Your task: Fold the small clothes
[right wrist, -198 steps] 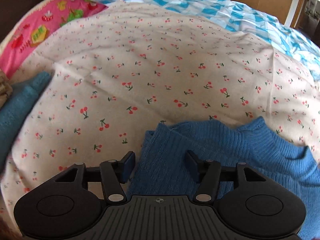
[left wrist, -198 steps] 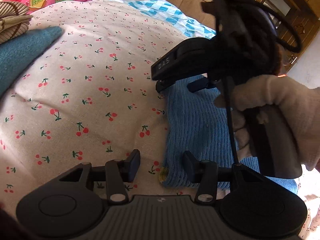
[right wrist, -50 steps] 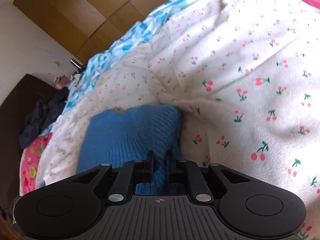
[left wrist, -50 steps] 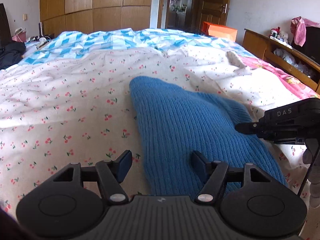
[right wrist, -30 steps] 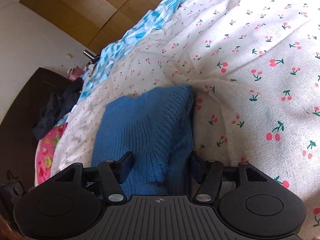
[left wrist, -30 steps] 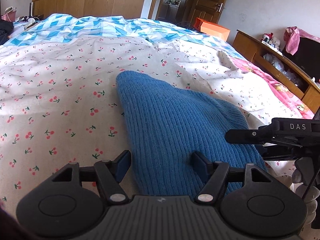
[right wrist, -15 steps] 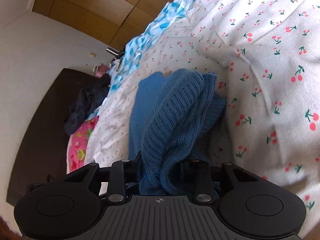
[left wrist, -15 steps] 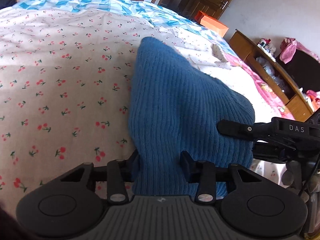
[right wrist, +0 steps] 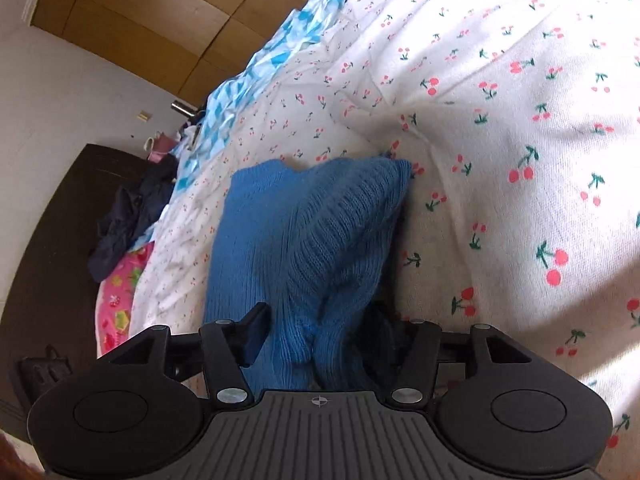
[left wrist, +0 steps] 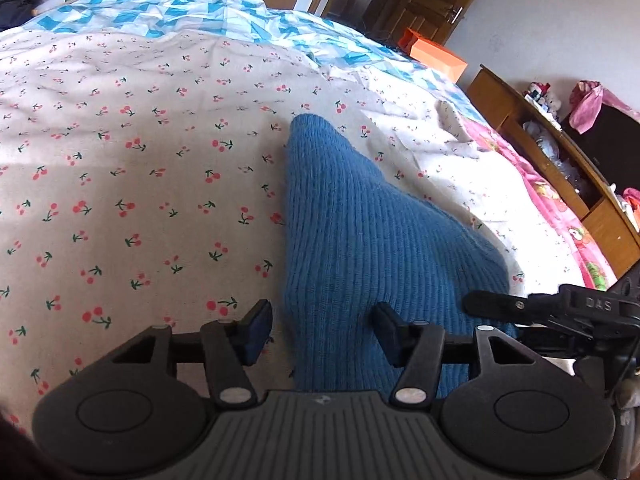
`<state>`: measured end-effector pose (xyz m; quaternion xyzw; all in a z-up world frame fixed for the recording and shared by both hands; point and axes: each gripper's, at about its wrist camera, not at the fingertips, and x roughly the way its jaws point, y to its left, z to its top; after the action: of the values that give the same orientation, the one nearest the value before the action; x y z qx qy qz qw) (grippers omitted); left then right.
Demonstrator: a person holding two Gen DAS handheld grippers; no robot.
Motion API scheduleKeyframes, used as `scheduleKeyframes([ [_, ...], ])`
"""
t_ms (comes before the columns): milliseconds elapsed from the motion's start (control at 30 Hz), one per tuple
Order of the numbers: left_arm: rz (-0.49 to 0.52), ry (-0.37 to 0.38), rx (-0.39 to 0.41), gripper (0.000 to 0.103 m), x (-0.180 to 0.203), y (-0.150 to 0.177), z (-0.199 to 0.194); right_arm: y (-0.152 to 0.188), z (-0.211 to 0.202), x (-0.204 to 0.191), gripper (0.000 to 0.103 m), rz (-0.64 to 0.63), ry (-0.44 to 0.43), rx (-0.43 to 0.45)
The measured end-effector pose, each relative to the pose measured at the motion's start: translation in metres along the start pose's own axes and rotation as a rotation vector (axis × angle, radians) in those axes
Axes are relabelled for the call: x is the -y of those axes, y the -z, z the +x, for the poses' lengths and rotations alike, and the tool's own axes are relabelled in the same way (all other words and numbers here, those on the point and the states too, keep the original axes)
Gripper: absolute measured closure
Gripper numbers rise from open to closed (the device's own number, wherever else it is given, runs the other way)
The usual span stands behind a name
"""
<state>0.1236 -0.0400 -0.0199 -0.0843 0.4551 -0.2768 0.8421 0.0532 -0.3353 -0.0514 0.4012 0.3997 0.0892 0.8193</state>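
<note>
A folded blue knit sweater (left wrist: 360, 248) lies on a cherry-print bed (left wrist: 140, 184); the left tool (left wrist: 322, 334) and right tool (right wrist: 316, 334) both straddle it, fingers spread wide.

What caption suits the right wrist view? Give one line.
Open right gripper straddling a folded blue knit sweater on a cherry-print bedspread.

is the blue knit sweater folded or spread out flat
Folded: the blue ribbed knit sweater lies doubled in stacked layers on the cherry-print bedsheet, a narrow bundle between open right tongs.

A home bedroom: cherry-print bedsheet (left wrist: 160, 160), wooden wardrobe (right wrist: 160, 20), cluttered shelf (left wrist: 560, 152).
</note>
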Motion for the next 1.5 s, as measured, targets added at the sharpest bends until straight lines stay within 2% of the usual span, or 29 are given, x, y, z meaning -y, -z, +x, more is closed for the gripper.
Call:
scheduleKeyframes([
  [100,-0.017,0.031,-0.043,0.043,-0.004,0.0,0.014,0.007,-0.002,-0.001,0.044,-0.018,-0.01,-0.037],
  [200,0.006,0.05,-0.045,0.036,-0.003,0.005,0.015,0.011,-0.005,-0.003,0.036,-0.042,-0.039,-0.049],
  [300,0.009,0.054,-0.062,0.034,-0.001,0.005,0.026,0.008,0.014,-0.004,0.036,-0.044,-0.015,-0.064],
  [333,-0.003,0.061,-0.068,0.035,-0.001,0.004,0.028,0.006,0.023,-0.004,0.045,-0.045,-0.015,-0.071],
  [400,-0.04,0.115,-0.101,0.053,0.001,-0.002,0.026,0.002,0.036,-0.005,0.062,-0.019,-0.015,-0.093],
  [433,-0.059,0.134,-0.111,0.054,0.002,-0.005,0.021,-0.001,0.039,-0.005,0.067,0.022,-0.033,-0.114],
  [500,-0.057,0.184,-0.111,0.058,0.006,-0.009,0.002,-0.003,0.028,-0.016,0.07,0.023,-0.096,-0.123],
  [567,-0.039,0.227,-0.098,0.058,0.012,-0.01,-0.024,0.0,0.008,-0.03,0.072,0.02,-0.159,-0.142],
  [633,-0.036,0.22,-0.095,0.058,0.012,-0.007,-0.042,0.003,-0.008,-0.04,0.074,0.005,-0.198,-0.181],
  [667,-0.06,0.208,-0.103,0.058,0.007,-0.003,-0.045,0.005,-0.011,-0.04,0.074,0.006,-0.188,-0.196],
  [700,-0.085,0.186,-0.112,0.058,0.002,0.004,-0.043,0.007,-0.011,-0.037,0.074,0.017,-0.163,-0.217],
  [733,-0.102,0.129,-0.133,0.058,-0.004,0.013,-0.036,0.01,-0.006,-0.031,0.071,0.023,-0.121,-0.235],
  [767,-0.108,0.058,-0.174,0.058,-0.008,0.023,-0.025,0.014,0.003,-0.022,0.07,0.035,-0.043,-0.259],
  [800,-0.122,0.018,-0.213,0.058,-0.013,0.035,-0.015,0.019,0.01,-0.014,0.069,0.047,0.019,-0.285],
  [833,-0.146,0.037,-0.198,0.058,-0.017,0.044,-0.015,0.028,0.015,-0.006,0.07,0.066,0.042,-0.301],
  [900,-0.159,0.05,-0.163,0.058,-0.019,0.048,-0.025,0.037,0.005,-0.003,0.068,0.091,0.014,-0.261],
  [933,-0.16,0.042,-0.143,0.058,-0.018,0.047,-0.03,0.039,-0.003,-0.006,0.064,0.082,0.013,-0.236],
  [1033,-0.115,0.021,-0.09,0.058,-0.015,0.043,-0.039,0.04,-0.027,-0.013,0.055,0.031,0.046,-0.146],
  [1233,-0.018,-0.016,0.006,0.058,0.0,0.034,-0.042,0.021,-0.049,-0.018,0.051,-0.006,0.08,0.017],
  [1300,0.015,-0.034,0.025,0.057,0.007,0.029,-0.038,0.01,-0.041,-0.015,0.051,0.009,0.085,0.051],
  [1433,0.074,-0.071,0.039,0.055,0.018,0.023,-0.025,-0.005,-0.021,-0.016,0.053,-0.046,0.13,0.105],
  [1467,0.074,-0.077,0.038,0.055,0.018,0.023,-0.023,-0.007,-0.016,-0.017,0.056,-0.062,0.144,0.112],
  [1500,0.073,-0.079,0.04,0.055,0.019,0.023,-0.023,-0.008,-0.013,-0.018,0.068,-0.087,0.158,0.117],
])
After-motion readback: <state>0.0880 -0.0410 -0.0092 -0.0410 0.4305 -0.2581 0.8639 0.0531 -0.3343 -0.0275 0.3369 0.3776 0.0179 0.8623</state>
